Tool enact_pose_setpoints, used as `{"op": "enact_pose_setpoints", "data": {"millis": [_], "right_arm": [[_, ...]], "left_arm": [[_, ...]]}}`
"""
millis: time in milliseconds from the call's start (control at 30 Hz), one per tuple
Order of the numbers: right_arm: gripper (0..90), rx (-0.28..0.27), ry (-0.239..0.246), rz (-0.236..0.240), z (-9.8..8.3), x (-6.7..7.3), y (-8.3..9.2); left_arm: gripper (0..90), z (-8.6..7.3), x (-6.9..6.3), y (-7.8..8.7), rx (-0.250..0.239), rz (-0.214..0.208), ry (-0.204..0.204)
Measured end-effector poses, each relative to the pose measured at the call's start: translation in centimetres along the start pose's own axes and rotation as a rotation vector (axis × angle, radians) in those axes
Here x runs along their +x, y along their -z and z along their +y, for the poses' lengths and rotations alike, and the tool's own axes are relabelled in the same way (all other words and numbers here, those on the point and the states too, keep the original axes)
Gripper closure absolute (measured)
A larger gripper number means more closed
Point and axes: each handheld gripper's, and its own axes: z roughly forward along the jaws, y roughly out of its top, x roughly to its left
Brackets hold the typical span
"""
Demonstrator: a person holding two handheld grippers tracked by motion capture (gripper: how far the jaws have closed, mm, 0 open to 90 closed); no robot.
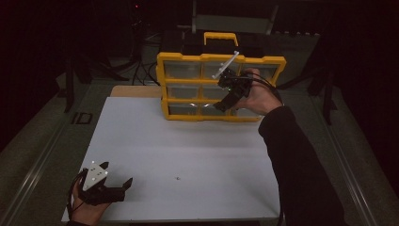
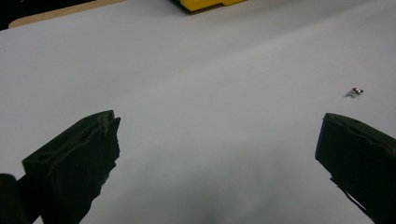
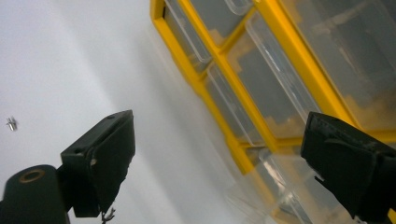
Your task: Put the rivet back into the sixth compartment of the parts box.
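The right gripper (image 1: 225, 96), jaws spread wide and gripping nothing, is hovering in front of the yellow organiser (image 1: 277, 63), which is standing upright at the far edge of the white table (image 1: 188, 146); its clear drawers (image 3: 224, 102) are sitting in yellow frames, the lowest right one seemingly pulled partly out; the drawer work is judged barely begun, nothing yet being carried. The left gripper (image 1: 110, 186), likewise spread and empty, is resting at the near left corner; a small metal screw (image 2: 356, 92) is lying loose on the table, well apart from the organiser.
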Motion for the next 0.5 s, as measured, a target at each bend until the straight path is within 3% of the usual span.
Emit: {"op": "enact_pose_setpoints", "data": {"millis": [500], "right_arm": [[10.1, 0.019, 0.099, 0.037, 1.6, 4.1, -2.1]], "left_arm": [[0.4, 0.0, 0.0, 0.1, -0.002, 0.0, -0.001]]}}
